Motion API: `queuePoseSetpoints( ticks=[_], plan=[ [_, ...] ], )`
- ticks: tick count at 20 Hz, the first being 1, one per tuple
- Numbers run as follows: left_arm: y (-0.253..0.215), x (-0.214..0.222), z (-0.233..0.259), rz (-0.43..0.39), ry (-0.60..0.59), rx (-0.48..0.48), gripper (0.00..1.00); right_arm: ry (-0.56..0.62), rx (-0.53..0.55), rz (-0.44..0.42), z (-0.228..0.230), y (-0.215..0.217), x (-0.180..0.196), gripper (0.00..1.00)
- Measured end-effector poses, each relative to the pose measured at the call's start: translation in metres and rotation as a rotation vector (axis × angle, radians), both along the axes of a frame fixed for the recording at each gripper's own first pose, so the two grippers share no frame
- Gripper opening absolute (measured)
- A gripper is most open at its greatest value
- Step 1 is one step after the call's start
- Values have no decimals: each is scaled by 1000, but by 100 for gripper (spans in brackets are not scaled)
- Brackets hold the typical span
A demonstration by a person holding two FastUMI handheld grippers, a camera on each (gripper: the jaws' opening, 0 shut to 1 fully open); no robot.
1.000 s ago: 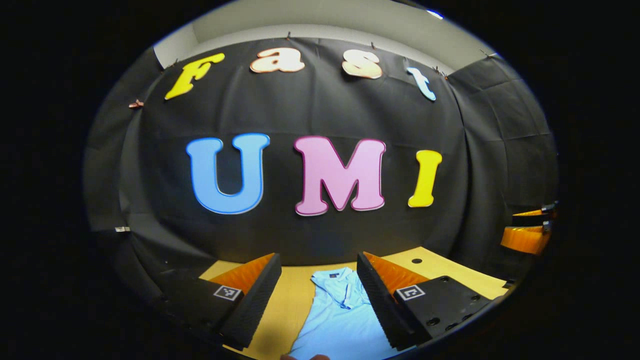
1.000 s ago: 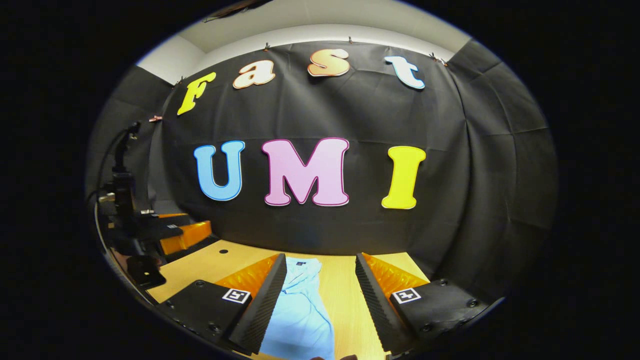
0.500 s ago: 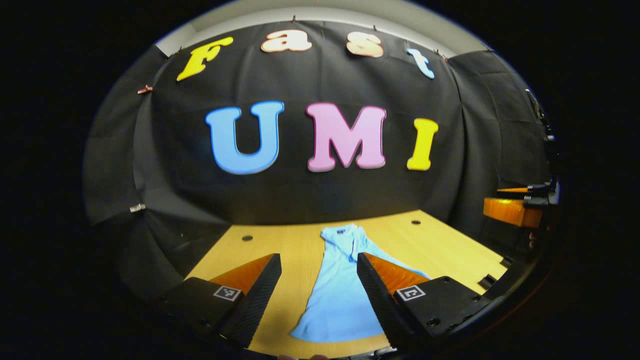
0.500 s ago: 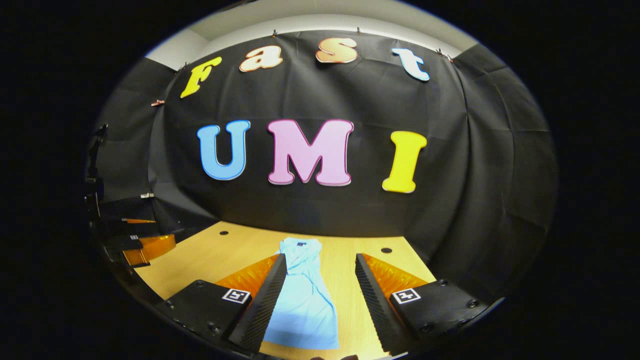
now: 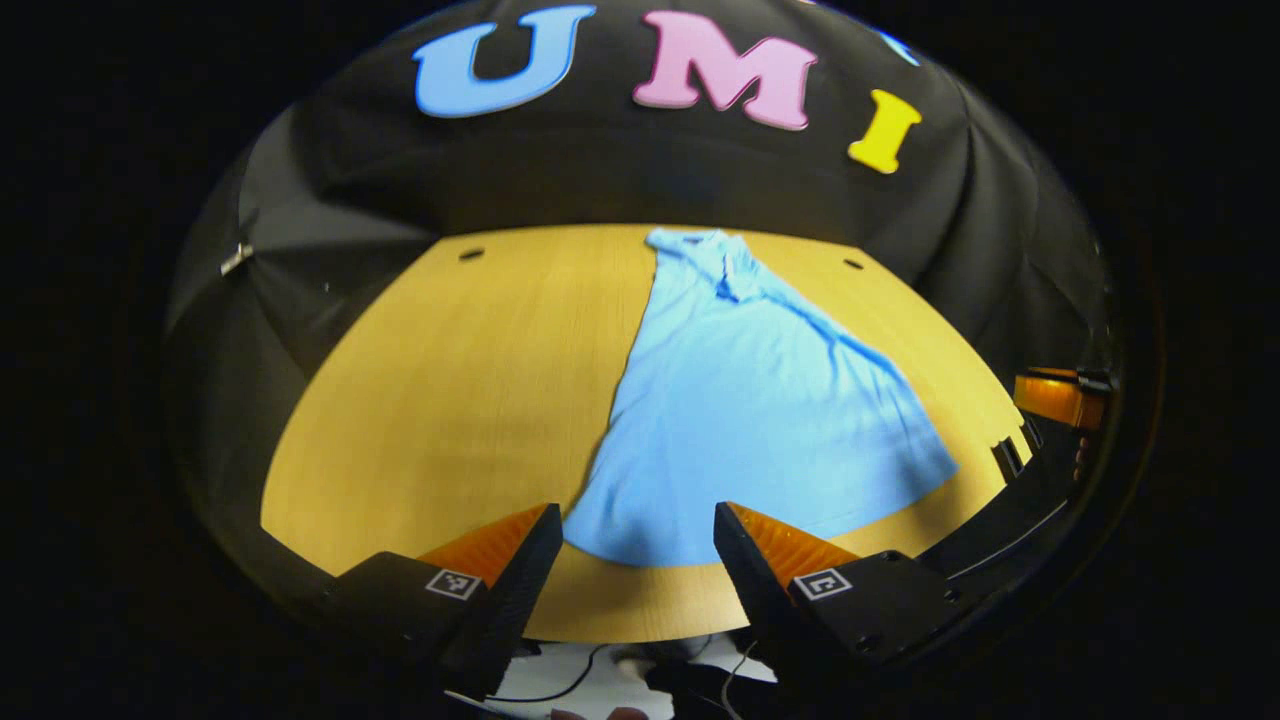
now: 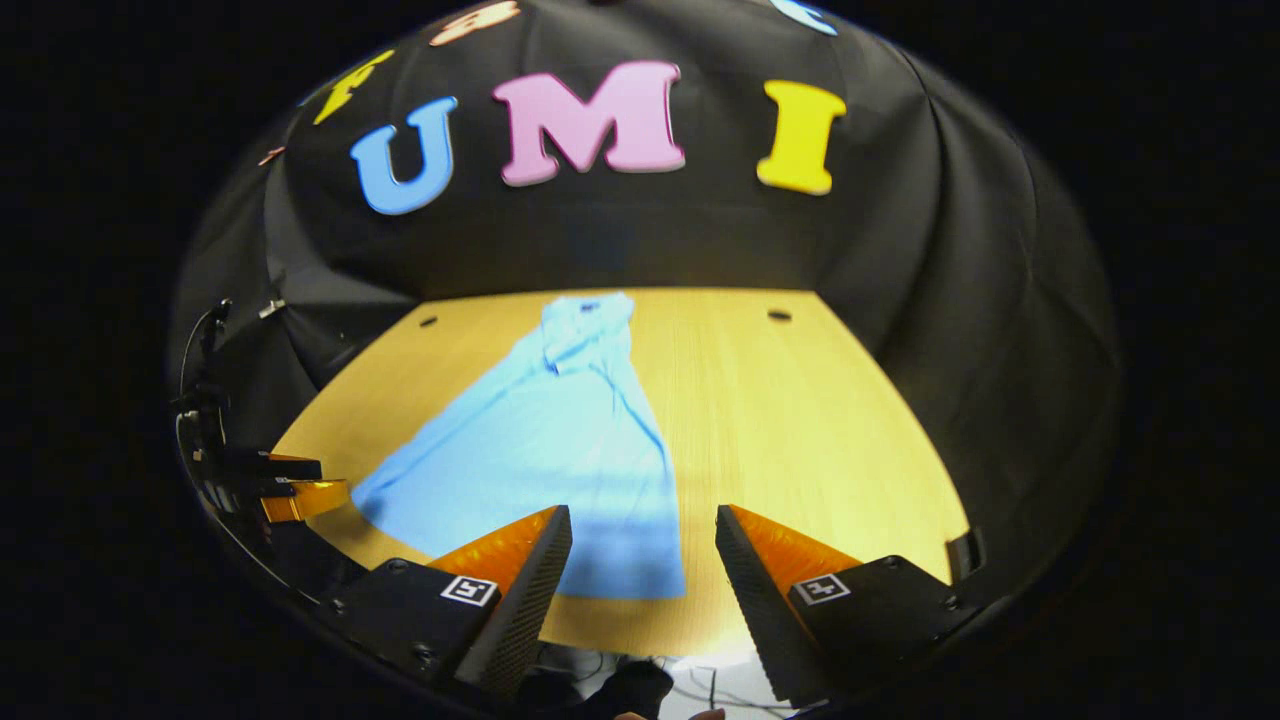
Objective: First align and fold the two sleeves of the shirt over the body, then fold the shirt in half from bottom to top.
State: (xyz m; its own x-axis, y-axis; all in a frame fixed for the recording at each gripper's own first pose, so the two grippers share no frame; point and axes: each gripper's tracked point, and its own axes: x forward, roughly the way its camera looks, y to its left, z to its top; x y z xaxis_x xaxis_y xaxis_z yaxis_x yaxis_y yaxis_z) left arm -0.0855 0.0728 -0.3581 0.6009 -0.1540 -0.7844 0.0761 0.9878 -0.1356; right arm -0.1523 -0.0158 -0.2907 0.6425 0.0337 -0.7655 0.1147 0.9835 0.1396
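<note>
The left gripper (image 5: 638, 525) hangs above the near edge of the worktop (image 5: 450, 380), jaws apart and holding nothing, with the shirt's hem showing between its fingers; from that height it looks out over the whole garment, which I take to be why it is held there, since a grasp point has to be picked first. The one shirt (image 5: 750, 400) lies flat along the middle of the worktop, collar at the far end near the wall and hem toward the near edge, and it widens from collar to hem. That placement suits the task, as both sides can be reached from the near edge and the hem can later be carried up to the collar. No sleeve can be made out clearly, so I cannot tell whether the sleeves are folded in yet. The right gripper (image 6: 638, 530) hangs over the shirt's other near corner, jaws likewise apart and empty, well clear of the cloth. By count: one shirt, one worktop with two small dark holes near its far edge, two grippers.
</note>
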Motion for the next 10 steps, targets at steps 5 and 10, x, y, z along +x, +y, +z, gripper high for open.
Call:
queuePoseSetpoints(
  ticks=[5, 10],
  plan=[
    [1, 2, -18, 9, 83, 37, 96, 153, -4, 4, -61, -3, -7, 96],
    [3, 2, -42, -23, 146, 50, 98, 192, -38, 65, -76, 9, -9, 95]
  ],
)
